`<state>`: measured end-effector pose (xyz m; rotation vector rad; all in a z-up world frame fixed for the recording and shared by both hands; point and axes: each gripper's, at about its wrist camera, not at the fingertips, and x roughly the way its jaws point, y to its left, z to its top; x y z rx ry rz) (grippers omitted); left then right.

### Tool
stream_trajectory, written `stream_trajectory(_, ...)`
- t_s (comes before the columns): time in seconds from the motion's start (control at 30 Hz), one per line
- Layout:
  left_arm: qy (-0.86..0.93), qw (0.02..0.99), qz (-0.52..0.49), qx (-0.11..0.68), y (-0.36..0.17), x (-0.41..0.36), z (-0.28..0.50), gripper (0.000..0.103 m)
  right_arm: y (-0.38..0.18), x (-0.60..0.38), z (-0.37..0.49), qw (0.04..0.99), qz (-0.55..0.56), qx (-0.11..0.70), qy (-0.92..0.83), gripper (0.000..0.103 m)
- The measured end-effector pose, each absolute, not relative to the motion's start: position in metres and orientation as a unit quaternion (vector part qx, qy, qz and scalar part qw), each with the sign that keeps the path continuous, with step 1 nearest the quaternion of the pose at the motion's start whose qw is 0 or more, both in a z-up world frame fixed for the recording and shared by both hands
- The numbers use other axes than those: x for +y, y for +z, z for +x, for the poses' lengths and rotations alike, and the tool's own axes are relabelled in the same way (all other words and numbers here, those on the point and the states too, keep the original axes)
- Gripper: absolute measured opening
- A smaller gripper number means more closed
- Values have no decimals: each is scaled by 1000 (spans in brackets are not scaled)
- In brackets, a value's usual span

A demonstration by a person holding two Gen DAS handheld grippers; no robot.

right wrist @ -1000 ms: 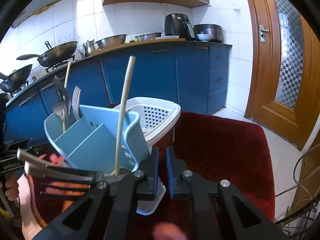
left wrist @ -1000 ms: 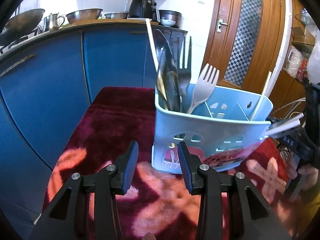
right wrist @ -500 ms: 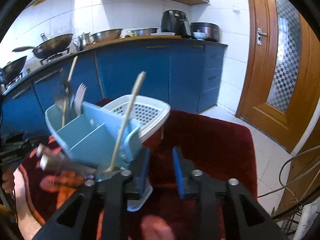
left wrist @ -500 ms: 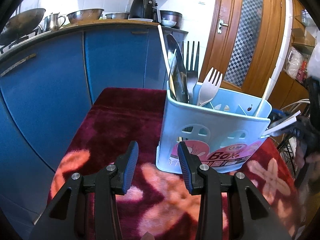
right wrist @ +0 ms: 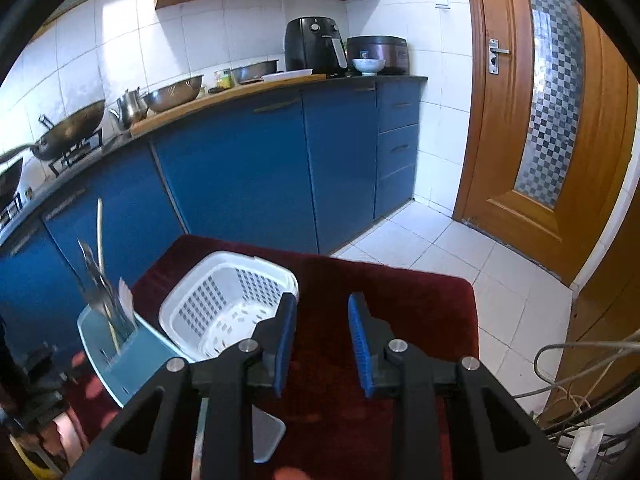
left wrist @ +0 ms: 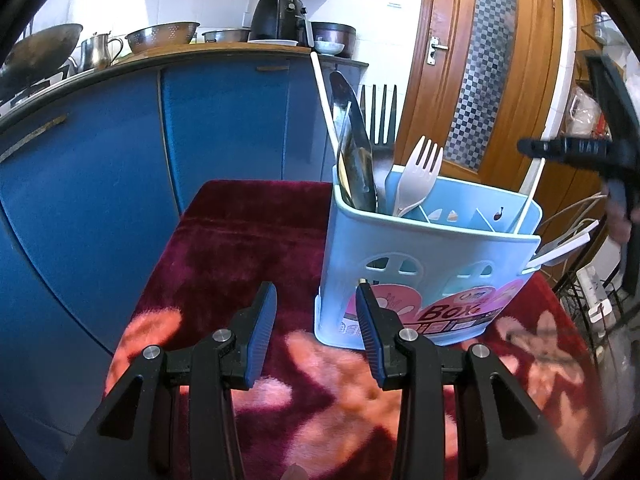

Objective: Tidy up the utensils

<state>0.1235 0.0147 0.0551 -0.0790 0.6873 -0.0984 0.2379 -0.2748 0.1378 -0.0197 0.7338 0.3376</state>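
Underneath, dark red patterned rug (left wrist: 248, 240); behind, blue kitchen cabinets (right wrist: 248, 184); wooden door (right wrist: 560, 128)

Home kitchen: blue cabinets (right wrist: 248, 176), wok (right wrist: 68, 128) on stove, air fryer (right wrist: 314, 44), tiled walls.

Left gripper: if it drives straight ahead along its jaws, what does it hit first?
Probably the left gripper grazes the front left corner of the blue utensil caddy with its right jaw; the gap's centre points past it over the red mat. Depth unclear.
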Motion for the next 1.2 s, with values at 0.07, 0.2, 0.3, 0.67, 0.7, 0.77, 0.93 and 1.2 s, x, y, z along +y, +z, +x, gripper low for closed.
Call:
stream_trajectory(0.07, -50, 939, -35, 338, 54, 14, 123, 42, 145, -261, 243, 907, -32, 380, 180, 38)
stream_trajectory(0.2, -52, 938, -33, 341, 50, 15, 122, 42, 148, -227, 258, 870, -87, 442, 200, 39)
stream_trajectory(0.3, -55, 937, -37, 343, 49, 17, 123, 42, 143, -201, 274, 841, -126, 482, 211, 39)
stream_trajectory(0.67, -58, 936, -40, 346, 39, 24, 127, 42, 82, -145, 320, 727, -219, 615, 212, 39)
stream_trajectory(0.7, -58, 935, -40, 347, 38, 24, 127, 42, 77, -143, 322, 717, -222, 625, 214, 39)
stream_trajectory(0.77, -58, 935, -42, 347, 37, 25, 128, 42, 74, -143, 327, 709, -216, 634, 222, 33)
stream_trajectory(0.93, -57, 934, -47, 349, 34, 27, 129, 42, 76, -138, 330, 695, -232, 641, 228, 33)
stream_trajectory(1.2, -59, 934, -50, 348, 33, 27, 129, 42, 65, -138, 345, 682, -243, 657, 209, 33)
